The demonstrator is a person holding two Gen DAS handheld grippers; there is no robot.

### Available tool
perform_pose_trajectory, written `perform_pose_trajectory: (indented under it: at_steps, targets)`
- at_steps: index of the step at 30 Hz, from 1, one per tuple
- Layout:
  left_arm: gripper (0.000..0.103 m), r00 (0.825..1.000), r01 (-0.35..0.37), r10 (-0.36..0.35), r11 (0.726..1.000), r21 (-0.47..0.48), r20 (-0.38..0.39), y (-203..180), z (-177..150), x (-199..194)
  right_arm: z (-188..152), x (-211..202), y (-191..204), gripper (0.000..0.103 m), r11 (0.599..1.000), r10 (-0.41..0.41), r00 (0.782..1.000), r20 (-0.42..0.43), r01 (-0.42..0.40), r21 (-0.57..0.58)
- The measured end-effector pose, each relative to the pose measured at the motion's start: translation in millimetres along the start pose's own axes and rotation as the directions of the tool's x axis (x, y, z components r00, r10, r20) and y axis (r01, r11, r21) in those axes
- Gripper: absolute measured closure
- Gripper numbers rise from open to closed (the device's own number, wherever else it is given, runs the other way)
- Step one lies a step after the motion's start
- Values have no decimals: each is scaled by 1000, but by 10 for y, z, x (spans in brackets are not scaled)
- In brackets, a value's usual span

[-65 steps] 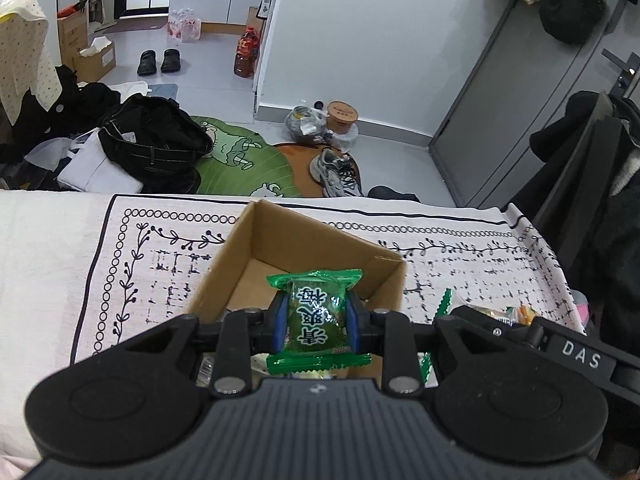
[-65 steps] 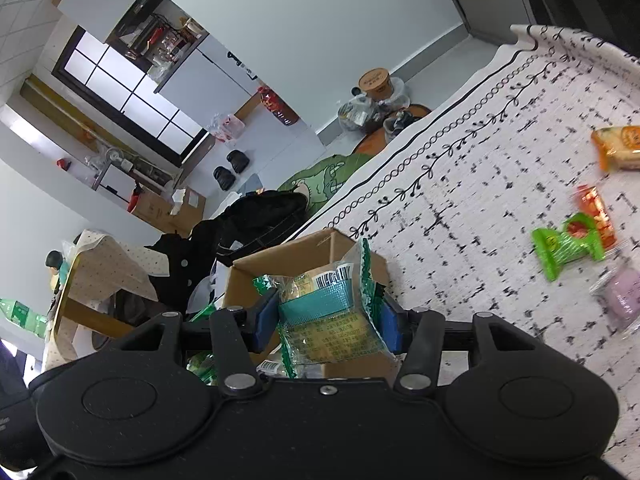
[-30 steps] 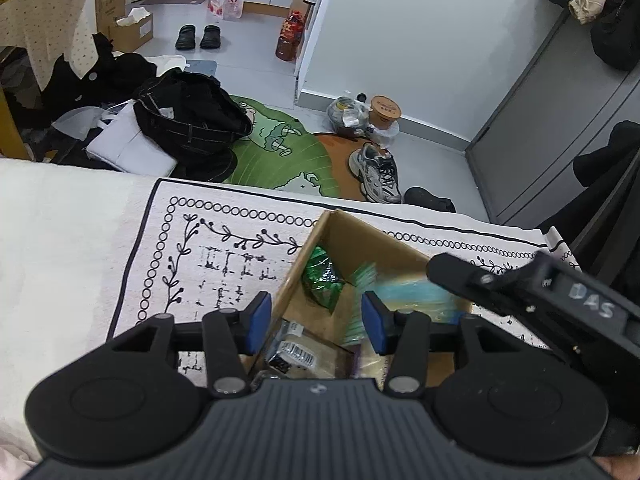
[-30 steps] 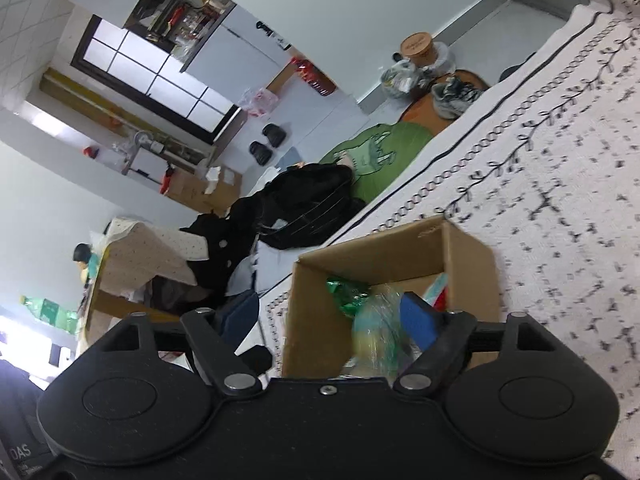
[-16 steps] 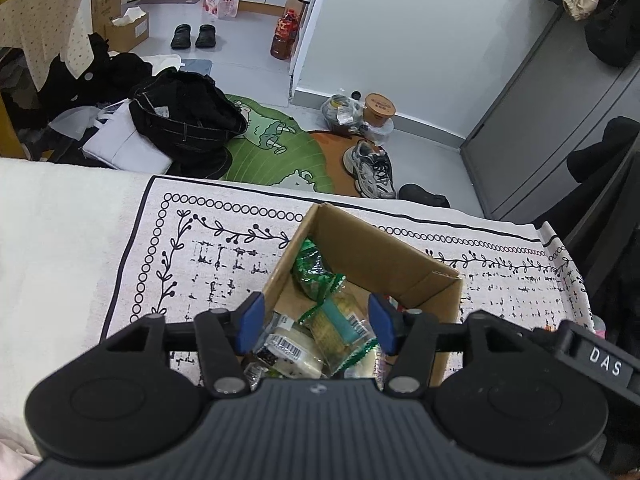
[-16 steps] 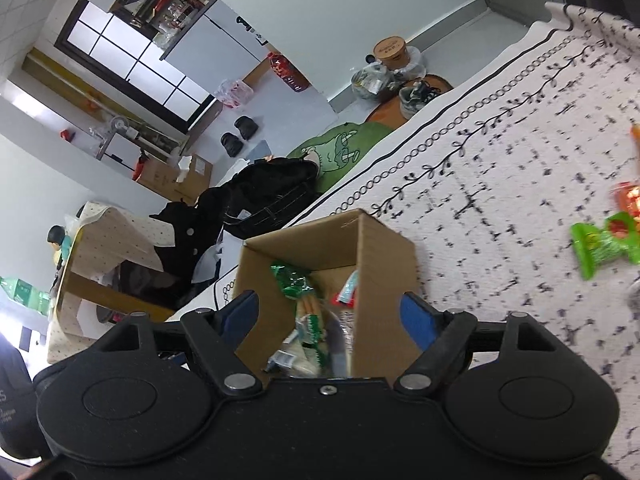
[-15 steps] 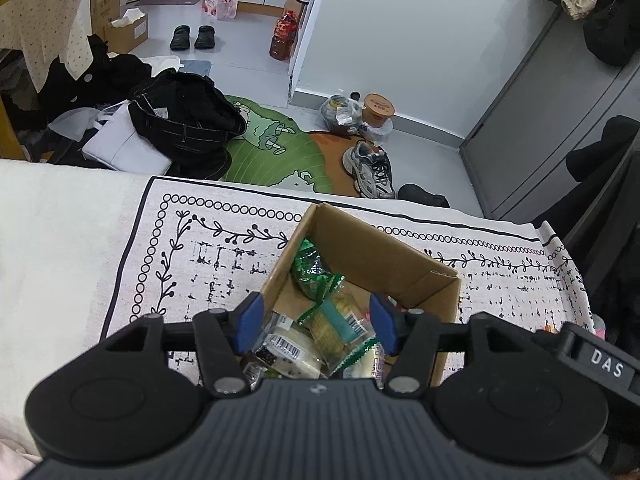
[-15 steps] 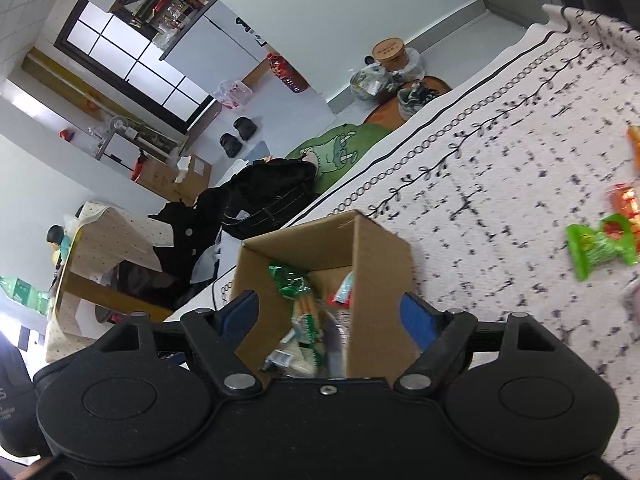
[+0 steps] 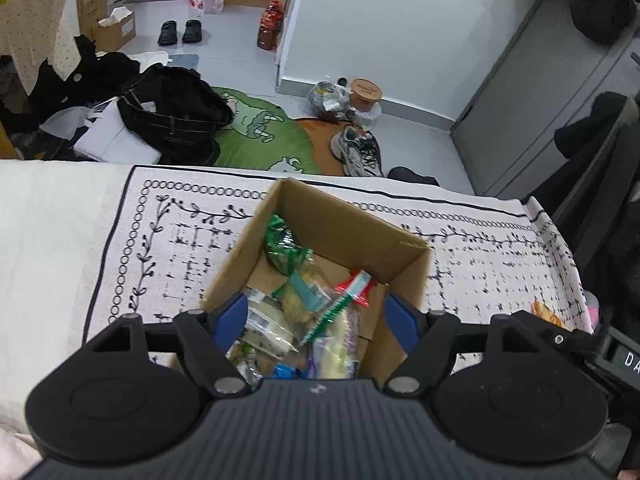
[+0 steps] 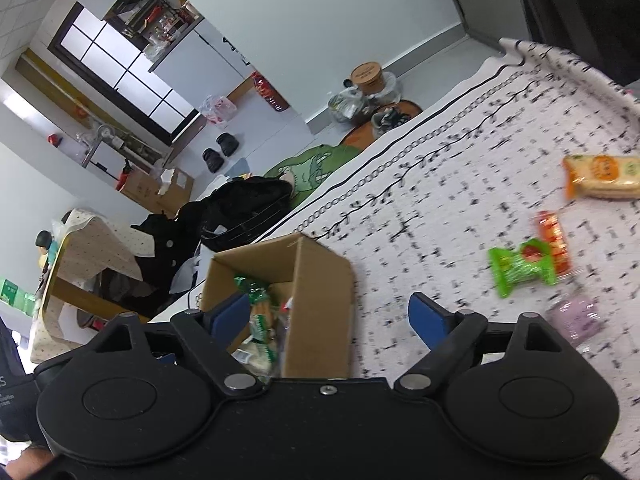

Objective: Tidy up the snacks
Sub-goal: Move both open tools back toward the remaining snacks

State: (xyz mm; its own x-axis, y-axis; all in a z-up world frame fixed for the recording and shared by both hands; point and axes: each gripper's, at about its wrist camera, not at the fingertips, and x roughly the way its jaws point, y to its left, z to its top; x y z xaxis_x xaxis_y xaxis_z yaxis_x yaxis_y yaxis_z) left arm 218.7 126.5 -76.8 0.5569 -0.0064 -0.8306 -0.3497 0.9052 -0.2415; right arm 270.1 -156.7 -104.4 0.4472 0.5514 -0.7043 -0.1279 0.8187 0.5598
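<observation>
An open cardboard box stands on a white patterned cloth and holds several wrapped snacks, among them a green packet. My left gripper hangs over the box with its jaws opening and nothing between them. In the right wrist view my right gripper is above the box's right wall, jaws opening, also empty. On the cloth to the right lie a bright green candy, a red packet, an orange packet and a pale purple packet.
Past the cloth's far edge the floor holds a green rug, dark clothes, a sneaker and jars. A grey cabinet stands at the right. The other gripper's body shows at the lower right of the left wrist view.
Both grippers let their snack packets drop into the box and opened wider. The right gripper swung right, bringing the loose snacks on the cloth into view.
</observation>
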Motion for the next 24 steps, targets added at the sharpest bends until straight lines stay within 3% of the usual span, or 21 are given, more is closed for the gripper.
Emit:
perform_pose_trajectory:
  at_steps: [8, 19, 24]
  targets:
    - [13, 999, 22, -23, 999, 44, 24, -302, -106, -80, 25, -290, -223, 0, 999, -36, 999, 33, 37, -37]
    - [0, 997, 52, -58, 994, 96, 53, -665, -288, -216, 8, -667, -509, 0, 996, -79, 992, 99, 83, -31]
    - [0, 995, 77, -83, 990, 121, 50, -834, -393, -259, 2, -807, -631, 0, 993, -102, 988, 119, 107, -41]
